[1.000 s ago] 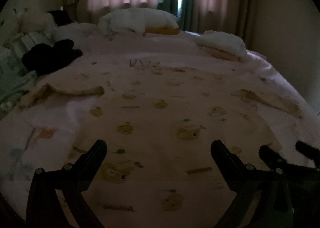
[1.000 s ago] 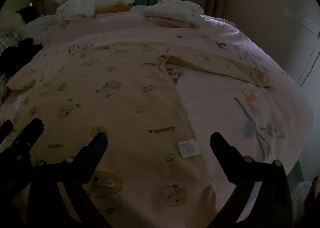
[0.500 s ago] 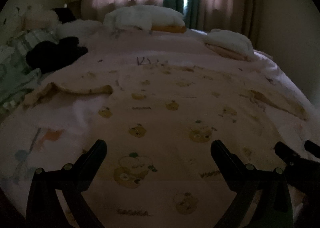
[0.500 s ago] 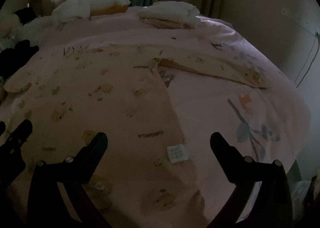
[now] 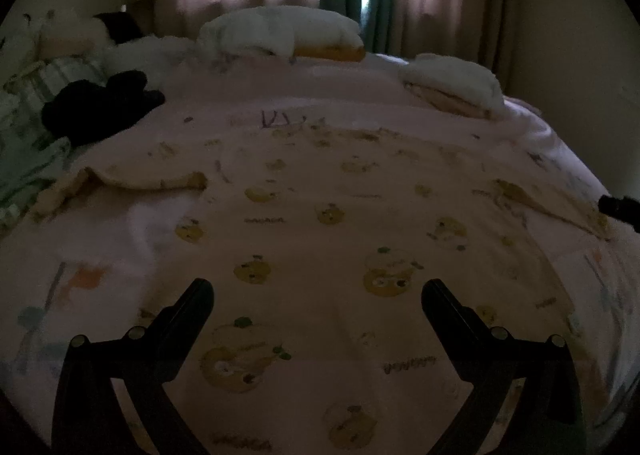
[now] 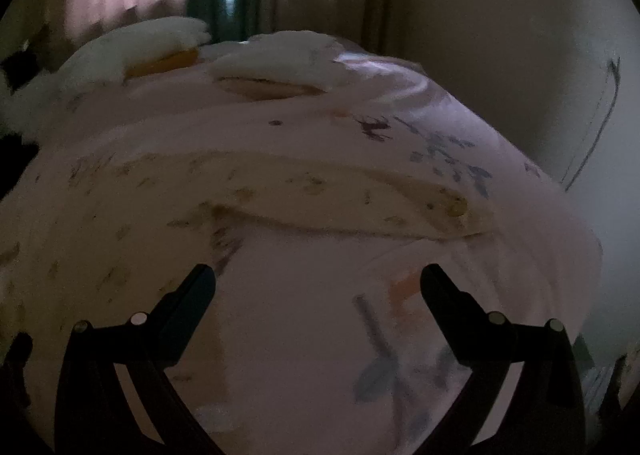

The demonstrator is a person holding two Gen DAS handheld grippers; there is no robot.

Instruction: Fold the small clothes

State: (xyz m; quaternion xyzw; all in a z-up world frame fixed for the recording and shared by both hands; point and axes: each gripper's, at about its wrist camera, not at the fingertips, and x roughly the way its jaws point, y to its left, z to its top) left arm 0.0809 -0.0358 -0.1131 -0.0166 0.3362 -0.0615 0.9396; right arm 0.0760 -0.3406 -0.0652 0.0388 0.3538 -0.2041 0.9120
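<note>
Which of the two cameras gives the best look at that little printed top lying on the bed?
The left wrist view: the printed top lies spread flat, body and both sleeves visible beyond the open left gripper. The right wrist view, blurred, shows mainly one sleeve ahead of the open right gripper.

small dark printed words are showing between the bear prints on the pale garment (image 5: 340,239) in the left wrist view, too blurred to read. nothing readable is appearing in the right wrist view.
</note>
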